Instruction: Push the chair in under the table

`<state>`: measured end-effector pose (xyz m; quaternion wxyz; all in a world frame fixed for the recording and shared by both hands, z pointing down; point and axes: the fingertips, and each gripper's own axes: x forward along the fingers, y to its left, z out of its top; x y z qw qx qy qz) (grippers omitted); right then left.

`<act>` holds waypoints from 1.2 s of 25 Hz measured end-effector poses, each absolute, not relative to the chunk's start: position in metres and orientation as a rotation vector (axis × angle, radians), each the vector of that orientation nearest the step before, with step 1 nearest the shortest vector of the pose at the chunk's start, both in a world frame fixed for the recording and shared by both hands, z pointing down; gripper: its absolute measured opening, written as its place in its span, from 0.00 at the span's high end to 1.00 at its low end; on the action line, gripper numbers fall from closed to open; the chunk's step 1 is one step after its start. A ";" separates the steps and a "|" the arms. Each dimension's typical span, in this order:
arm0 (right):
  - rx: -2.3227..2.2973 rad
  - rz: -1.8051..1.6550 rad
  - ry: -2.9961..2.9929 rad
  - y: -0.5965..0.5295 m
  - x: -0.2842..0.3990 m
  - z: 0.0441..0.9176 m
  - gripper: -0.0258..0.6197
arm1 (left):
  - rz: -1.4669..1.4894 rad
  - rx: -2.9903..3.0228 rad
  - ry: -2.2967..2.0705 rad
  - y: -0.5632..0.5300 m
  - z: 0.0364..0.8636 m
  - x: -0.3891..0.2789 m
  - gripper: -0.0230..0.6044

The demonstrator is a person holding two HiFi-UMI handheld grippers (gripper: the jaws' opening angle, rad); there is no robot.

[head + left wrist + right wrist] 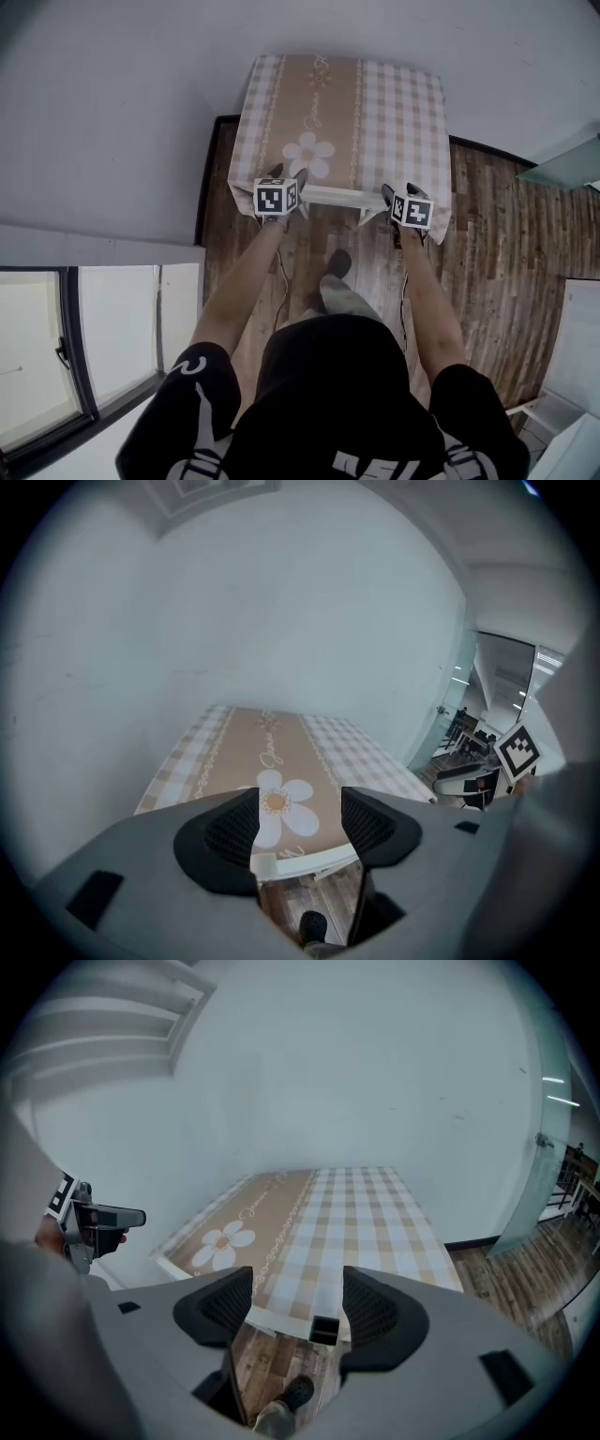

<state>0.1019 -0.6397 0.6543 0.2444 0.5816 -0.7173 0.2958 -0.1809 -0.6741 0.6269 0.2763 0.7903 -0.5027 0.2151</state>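
**Both hand-held grippers open over the tucked-in chair**

The left hand-held gripper (pixel 288 172) hangs over the counter's near-left corner, jaws moderately apart and gripping nothing. The right hand-held gripper (pixel 401 192) hangs over the near-right corner, also apart and empty. Between them, at the counter's near edge, only the white top rail of the chair (pixel 333 195) shows; the rest sits under the counter (pixel 394 112). A checked cloth (pixel 412 84) with a tan runner and a white flower (pixel 309 155) covers the counter. A person's shoe (pixel 339 263) stands on the plank floor (pixel 487 244) just short of the counter. A pale wall (pixel 112 112) backs its far side. A window (pixel 37 347) lies to the counter's near left, a glass partition (pixel 562 167) to its right.
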 end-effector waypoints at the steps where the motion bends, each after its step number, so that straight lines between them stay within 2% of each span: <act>1: 1.599 0.799 -1.973 -0.643 0.102 0.647 0.48 | 0.567 2.139 -1.359 -0.676 0.619 -0.179 0.51; 6: 1.654 0.743 -2.041 -0.658 0.103 0.615 0.57 | 0.528 2.216 -1.399 -0.682 0.585 -0.174 0.55; 30: 1.772 0.491 -2.165 -0.676 0.109 0.520 0.79 | 0.401 2.359 -1.458 -0.699 0.504 -0.151 0.79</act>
